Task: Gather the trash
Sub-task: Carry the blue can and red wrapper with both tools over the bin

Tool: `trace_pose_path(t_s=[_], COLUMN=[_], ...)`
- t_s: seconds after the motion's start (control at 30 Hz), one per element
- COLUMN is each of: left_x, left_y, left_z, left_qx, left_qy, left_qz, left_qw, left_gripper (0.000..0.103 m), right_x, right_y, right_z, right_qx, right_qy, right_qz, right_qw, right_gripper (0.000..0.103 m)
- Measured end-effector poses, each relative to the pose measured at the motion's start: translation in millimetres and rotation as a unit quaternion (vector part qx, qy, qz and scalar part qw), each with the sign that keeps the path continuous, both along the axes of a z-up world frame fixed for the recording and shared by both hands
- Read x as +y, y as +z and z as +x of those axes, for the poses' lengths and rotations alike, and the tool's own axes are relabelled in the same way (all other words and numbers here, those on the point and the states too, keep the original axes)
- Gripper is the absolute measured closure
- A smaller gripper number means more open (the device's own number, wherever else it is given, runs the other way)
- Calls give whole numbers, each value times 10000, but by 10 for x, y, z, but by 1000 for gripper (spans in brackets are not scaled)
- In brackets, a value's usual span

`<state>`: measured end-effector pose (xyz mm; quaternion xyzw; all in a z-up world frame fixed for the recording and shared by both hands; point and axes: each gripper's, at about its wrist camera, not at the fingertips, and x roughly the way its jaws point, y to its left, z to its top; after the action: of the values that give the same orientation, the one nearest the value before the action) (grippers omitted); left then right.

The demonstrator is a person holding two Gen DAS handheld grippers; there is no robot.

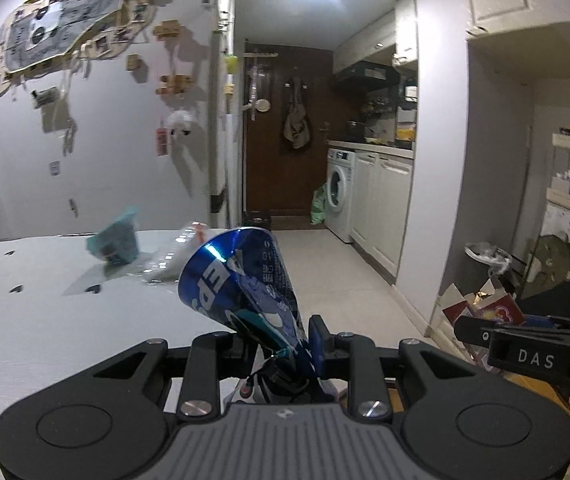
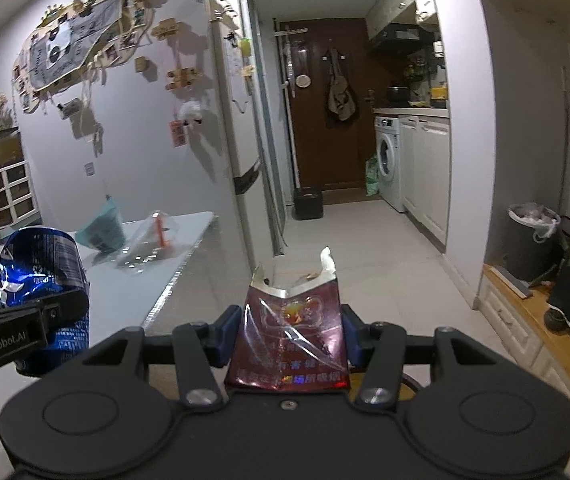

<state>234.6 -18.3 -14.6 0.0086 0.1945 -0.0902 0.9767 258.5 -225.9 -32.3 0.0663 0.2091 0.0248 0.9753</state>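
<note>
My left gripper (image 1: 281,344) is shut on a crushed blue drink can (image 1: 241,276), pinched at its flattened end so the wide end flares up and away. The same can (image 2: 41,272) shows at the left of the right wrist view, beside the left gripper's body. My right gripper (image 2: 289,332) is shut on a torn dark red paper box (image 2: 291,336), open at the top. That red box (image 1: 485,304) appears at the right of the left wrist view. On the white table (image 1: 45,300) lie a teal packet (image 1: 115,240) and a clear plastic wrapper (image 1: 177,256).
A bin lined with a white bag (image 2: 533,236) stands on the tiled floor at the right wall. A corridor runs ahead past a fridge (image 2: 241,120) to a dark door, with a washing machine (image 2: 389,160) and cabinets on the right. A wooden low unit (image 2: 525,320) lies near right.
</note>
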Motion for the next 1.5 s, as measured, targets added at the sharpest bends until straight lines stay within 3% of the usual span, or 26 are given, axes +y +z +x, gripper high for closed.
trace_pose_path(t_s=[0.3,0.67,1.2,1.33,1.5], left_x=[-586,-1198,-1508,-1517,-1489], left_y=[-123,-575,-1651,-1872,-2090], left_z=[54,369,1225,1418,1616], left_qx=[197,926,2564,2778,2982], left_qy=[-430,-915,-972,-954,-967], left_qz=[110,157,155,182,5], left_qw=[9988,9914,9615,9557,9496], left_gripper=[75,75,75,75,75], right_x=[-515,-1096,-1501,-1513,-1476], right_y=[-174,-515,-1320,-1419,-1432], right_z=[-61,0,400,595,911], right_qx=[116,501,1532,1778,1995], right_qy=[-282,-612,-582,-334,-31], right_qz=[188,376,919,1037,768], right_qw=[9994,9962,9822,9780,9769], right_gripper=[50,50,50,50,50])
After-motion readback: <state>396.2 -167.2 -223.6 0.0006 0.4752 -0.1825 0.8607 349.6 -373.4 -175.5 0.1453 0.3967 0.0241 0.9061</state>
